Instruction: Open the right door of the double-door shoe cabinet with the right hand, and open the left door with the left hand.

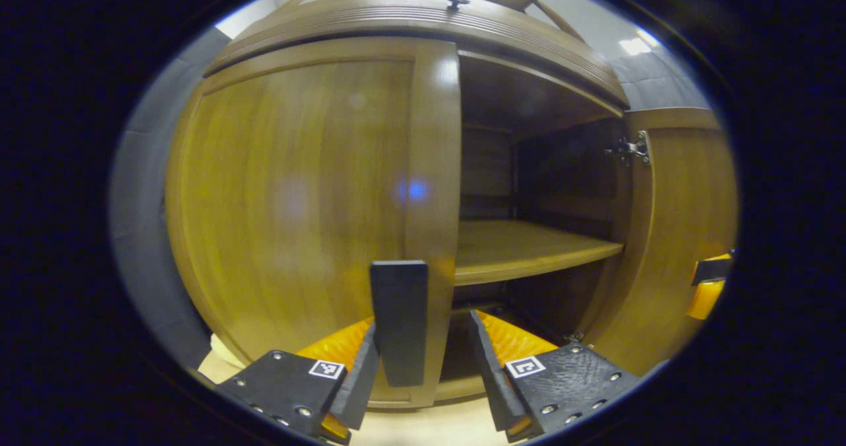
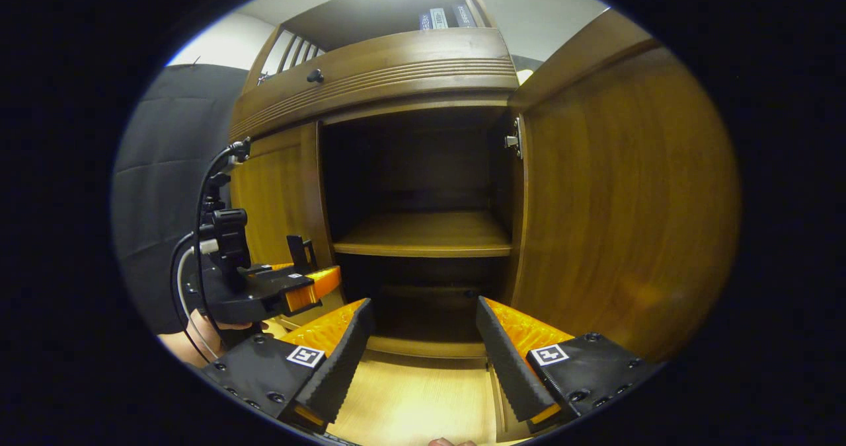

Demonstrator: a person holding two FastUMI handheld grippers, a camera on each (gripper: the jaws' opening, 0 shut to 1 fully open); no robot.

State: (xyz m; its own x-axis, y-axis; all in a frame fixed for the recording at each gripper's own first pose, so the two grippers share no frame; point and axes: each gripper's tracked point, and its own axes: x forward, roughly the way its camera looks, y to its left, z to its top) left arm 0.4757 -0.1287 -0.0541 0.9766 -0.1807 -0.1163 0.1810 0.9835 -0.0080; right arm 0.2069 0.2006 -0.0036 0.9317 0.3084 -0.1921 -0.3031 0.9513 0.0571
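Note:
The brown wooden shoe cabinet's left door point(image 1: 297, 188) is closed, and its dark upright handle point(image 1: 398, 320) sits at the door's inner edge. My left gripper point(image 1: 423, 327) is open around that handle, which stands close to the left finger without being pressed. The right door point(image 2: 628, 201) is swung wide open, baring a shelf point(image 2: 426, 234) and a dark interior. In front of the opening my right gripper point(image 2: 423, 304) is open and holds nothing. In the right gripper view the left gripper point(image 2: 291, 287), held by a hand point(image 2: 198, 340), is at the left door point(image 2: 274, 201).
A drawer with a dark knob point(image 2: 315, 76) runs above the doors, and several books point(image 2: 443, 18) stand on the top shelf. The pale floor point(image 2: 416, 400) lies in front of the cabinet. The open right door point(image 1: 681, 221) juts out at the right.

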